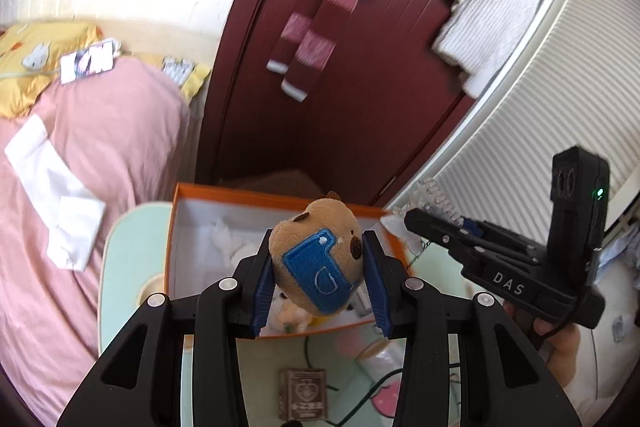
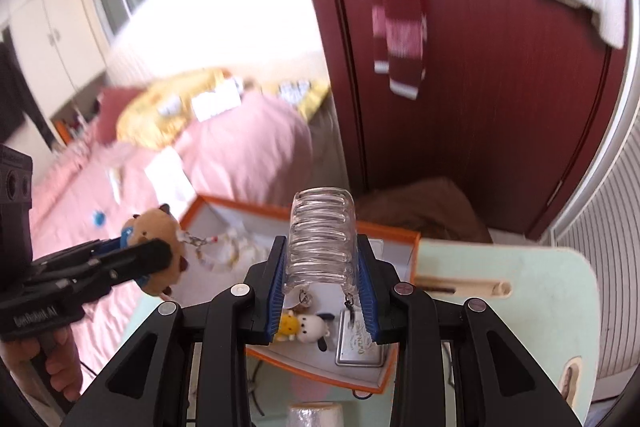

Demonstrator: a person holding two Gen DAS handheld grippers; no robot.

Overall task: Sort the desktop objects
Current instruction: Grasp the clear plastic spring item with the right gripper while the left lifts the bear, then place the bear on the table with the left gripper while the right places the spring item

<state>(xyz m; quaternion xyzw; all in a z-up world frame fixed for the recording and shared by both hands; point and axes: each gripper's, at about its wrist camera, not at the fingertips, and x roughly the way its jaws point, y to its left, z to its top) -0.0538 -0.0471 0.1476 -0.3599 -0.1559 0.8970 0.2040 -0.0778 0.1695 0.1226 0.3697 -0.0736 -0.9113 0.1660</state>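
Two grips are live above the orange box (image 1: pixel 182 227) on the pale green table (image 2: pixel 520 267), biggest thing first. The left gripper (image 1: pixel 320 267) has its pads pressed into the brown plush toy (image 1: pixel 316 243) held over the box; the toy looks light and soft, so the squeeze across its body should hold but it may squash and slip. The right gripper (image 2: pixel 322 267) clamps the clear ribbed holder (image 2: pixel 320 239) by its sides; that looks stiff, slick and likely brittle, so a mid-body grip seems wisest. The right view alone shows the small dog toy (image 2: pixel 316 327) and metal tin (image 2: pixel 358 341) inside the box; the left view alone shows the brown card box (image 1: pixel 302 393) on the table.
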